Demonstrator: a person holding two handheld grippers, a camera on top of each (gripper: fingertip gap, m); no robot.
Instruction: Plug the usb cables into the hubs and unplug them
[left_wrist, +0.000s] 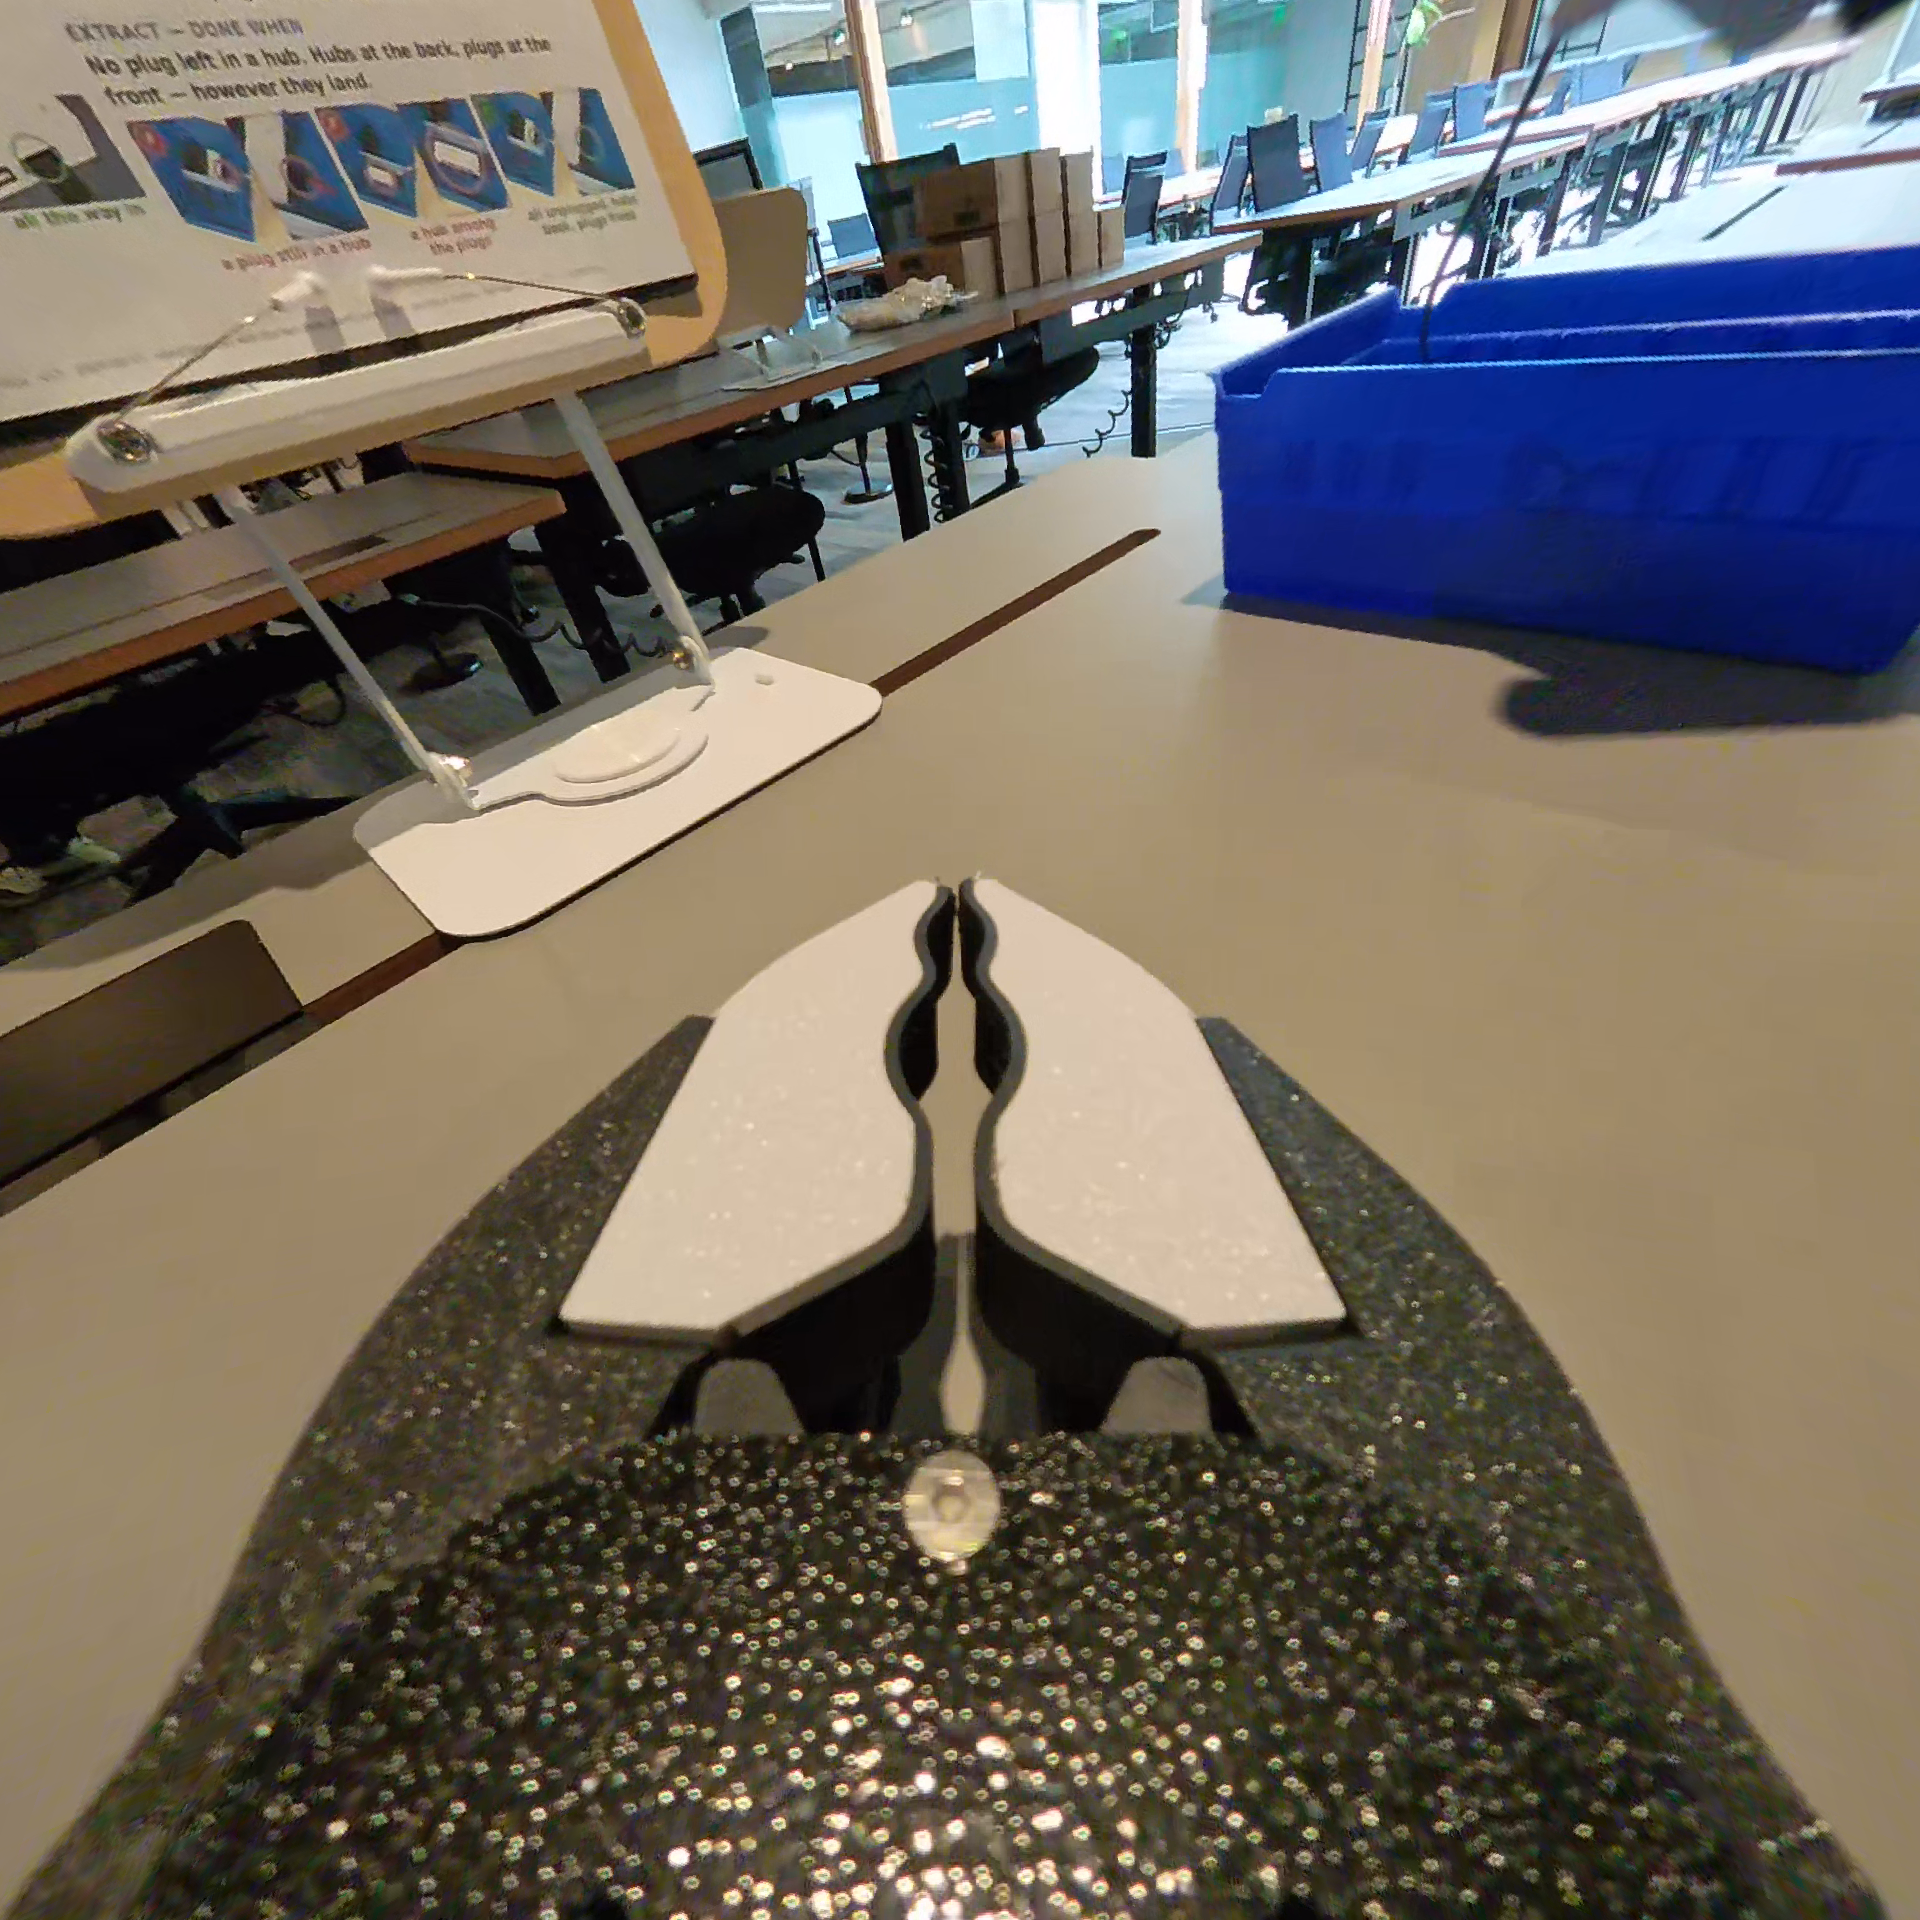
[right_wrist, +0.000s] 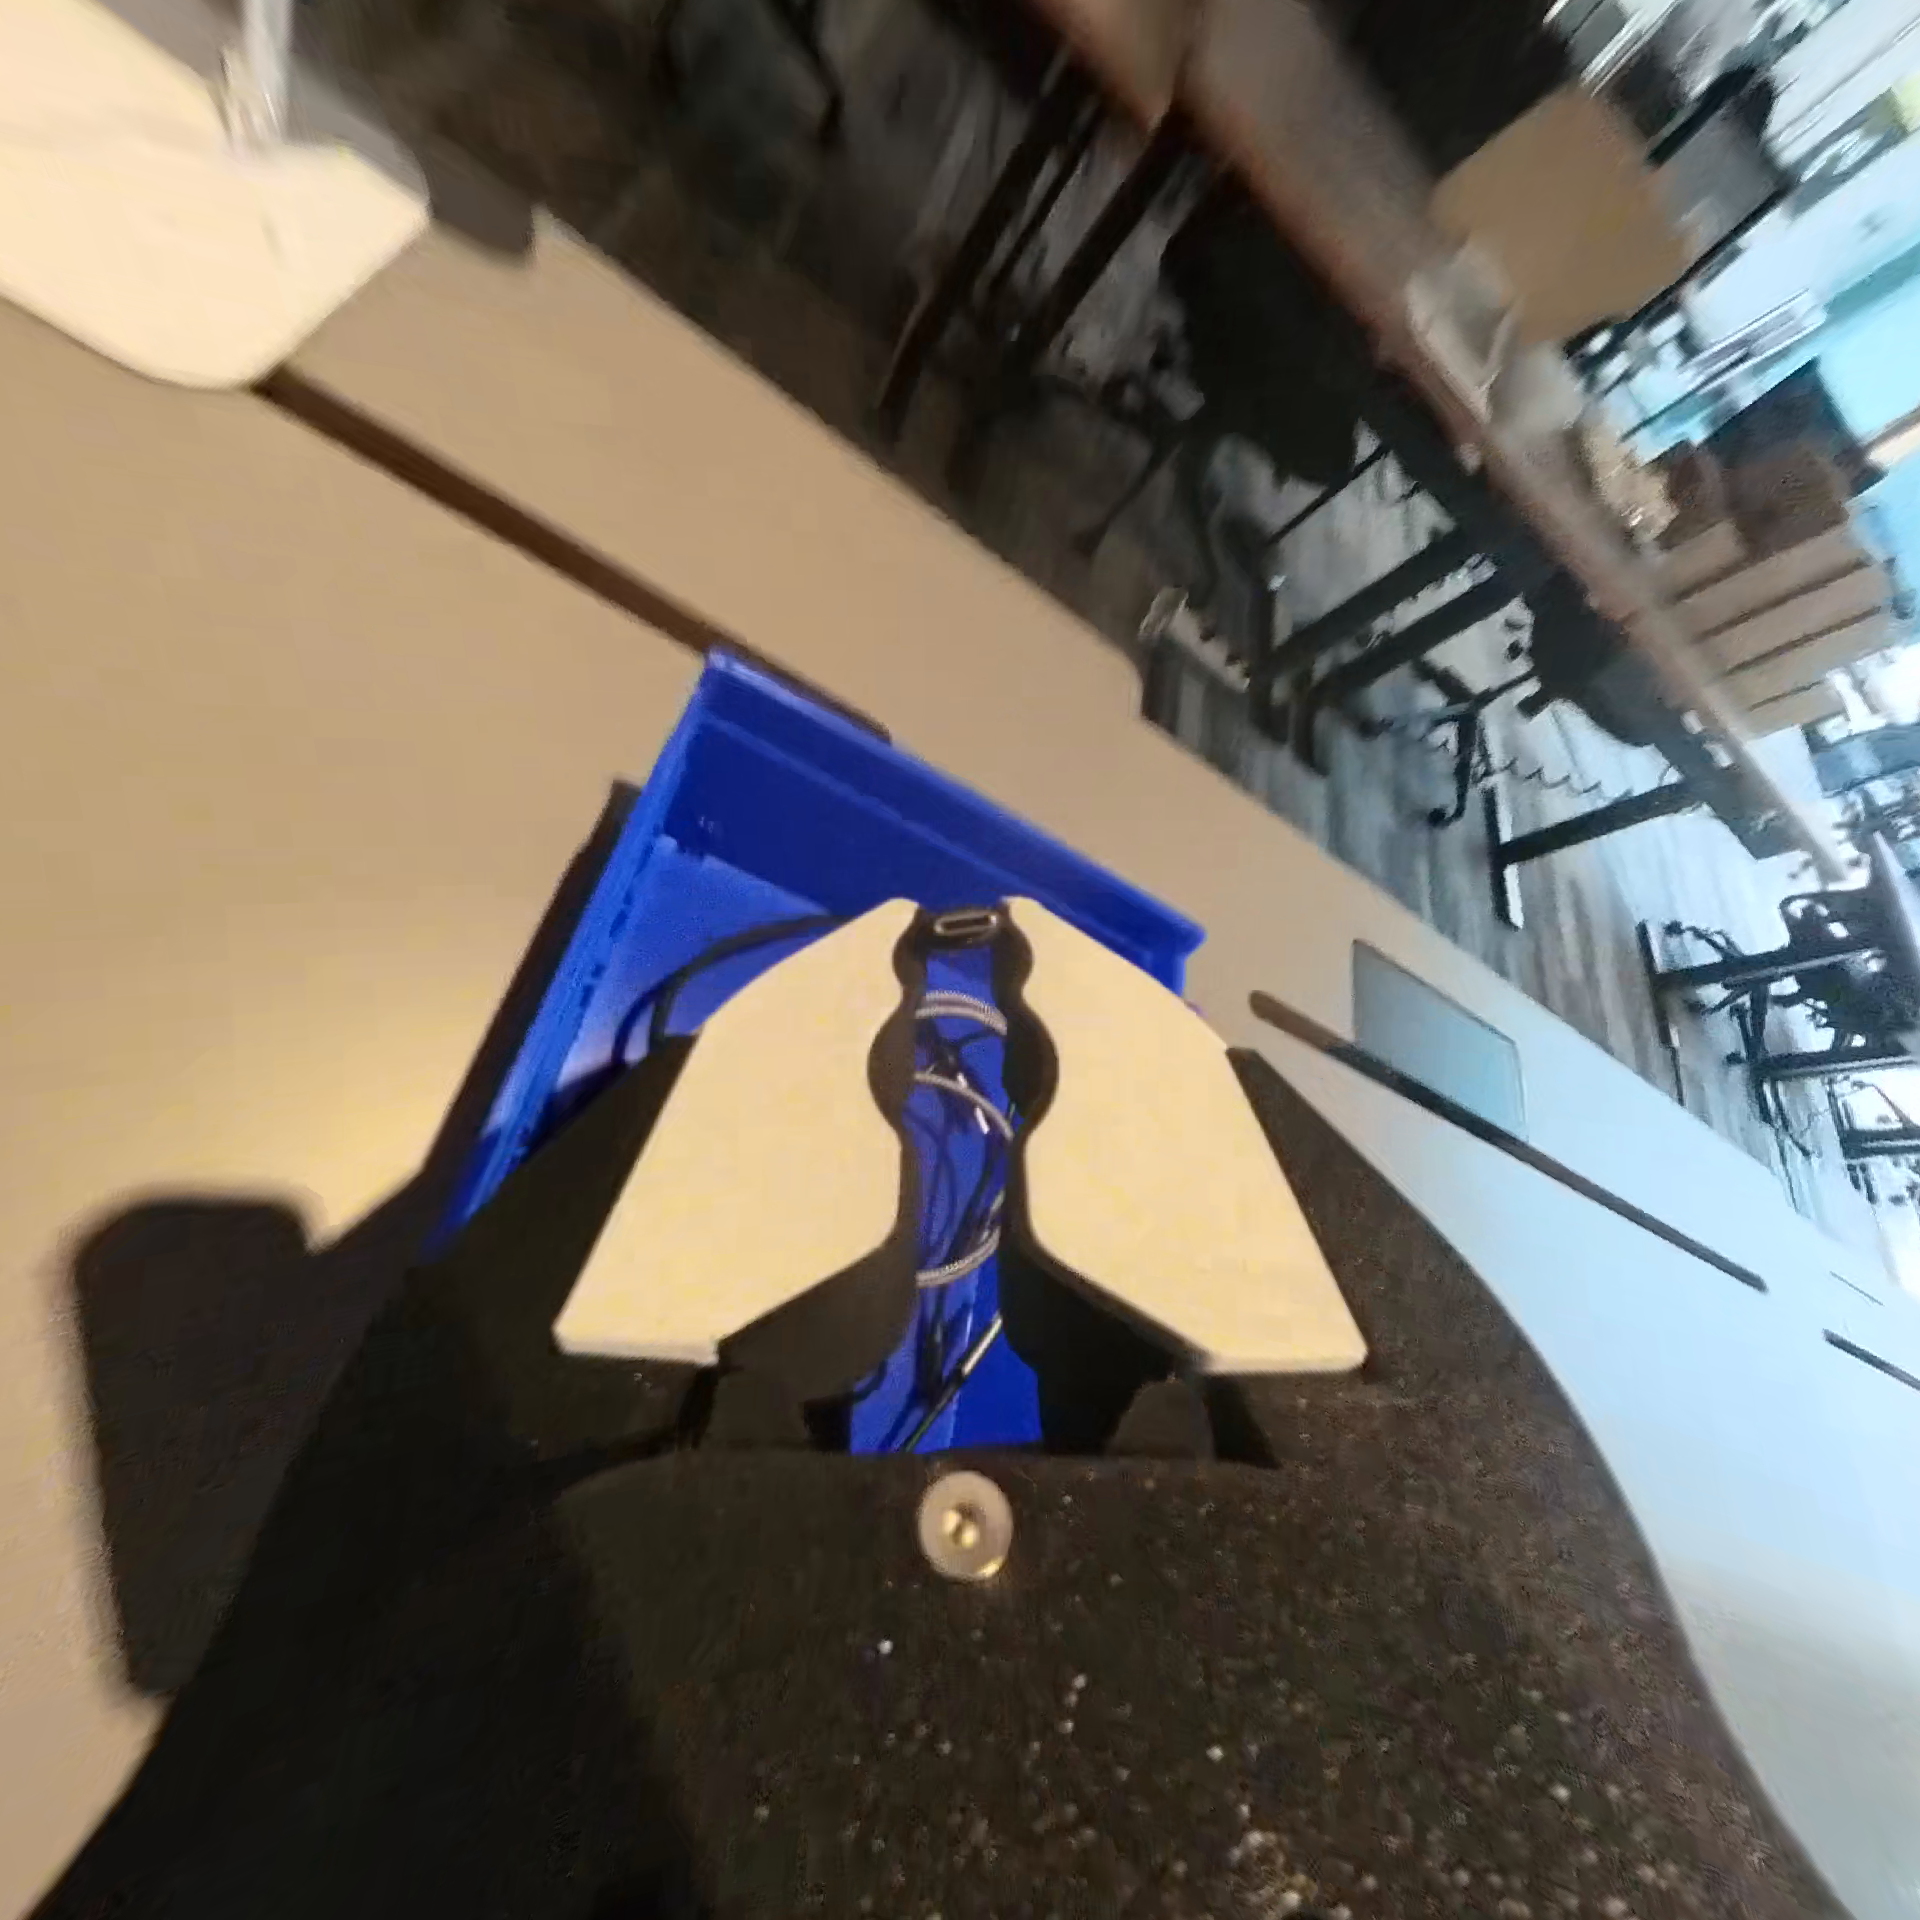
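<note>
- Left wrist view: the left gripper (left_wrist: 957, 899) is above the grey table (left_wrist: 1299, 883), and its two white fingers (left_wrist: 790, 1122) are almost together, with only a thin gap and nothing between them.
- Left wrist view: a white stand (left_wrist: 613, 800) is on the table to the left front and carries a printed instruction sheet (left_wrist: 312, 156).
- Left wrist view: a blue bin (left_wrist: 1558, 499) stands on the table to the right front, well apart from this gripper; a thin dark cable (left_wrist: 1475, 208) goes up out of it toward the top edge.
- Right wrist view: the picture is blurred and tilted. The right gripper (right_wrist: 961, 925) is over the blue bin (right_wrist: 831, 810) and pinches a small plug (right_wrist: 961, 923) with a metal end at its fingertips.
- Right wrist view: more cables (right_wrist: 956, 1143), dark ones and braided silver ones, lie inside the bin and show through the gap between the fingers.
- Right wrist view: I cannot tell where the hubs are.
</note>
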